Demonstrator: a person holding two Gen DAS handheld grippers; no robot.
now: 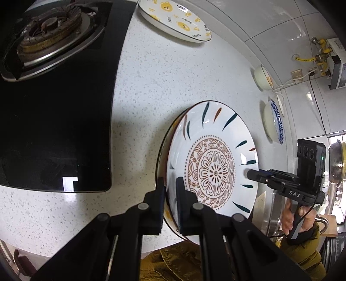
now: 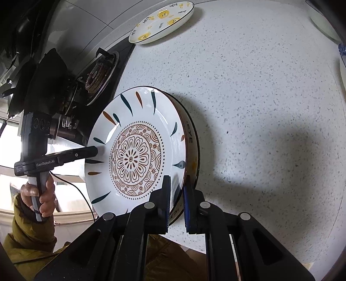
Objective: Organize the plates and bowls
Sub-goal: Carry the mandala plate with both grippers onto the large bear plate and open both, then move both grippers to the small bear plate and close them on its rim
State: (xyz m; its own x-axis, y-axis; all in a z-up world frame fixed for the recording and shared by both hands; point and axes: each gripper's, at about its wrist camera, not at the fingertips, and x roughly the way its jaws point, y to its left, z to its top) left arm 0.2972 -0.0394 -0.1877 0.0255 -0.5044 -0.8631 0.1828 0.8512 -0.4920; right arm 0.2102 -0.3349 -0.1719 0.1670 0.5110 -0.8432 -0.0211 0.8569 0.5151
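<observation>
A white plate with a brown flower pattern [image 1: 213, 166] [image 2: 138, 155] is stacked on a second plate with yellow print and "HEYE" lettering [image 2: 191, 138]. Both grippers hold the stack above the speckled counter [image 1: 151, 90]. My left gripper [image 1: 170, 194] is shut on the stack's rim on one side; it also shows in the right wrist view [image 2: 95, 151]. My right gripper [image 2: 177, 194] is shut on the opposite rim, and shows in the left wrist view [image 1: 250, 174]. A bear-print plate [image 1: 173, 19] [image 2: 162, 21] lies at the back of the counter.
A black gas hob with a burner [image 1: 49, 32] [image 2: 97, 73] borders the counter on one side. A cream bowl [image 1: 262, 77] and a blue-rimmed bowl [image 1: 273, 123] stand by the tiled wall. A metal pot [image 1: 336, 164] sits beyond them.
</observation>
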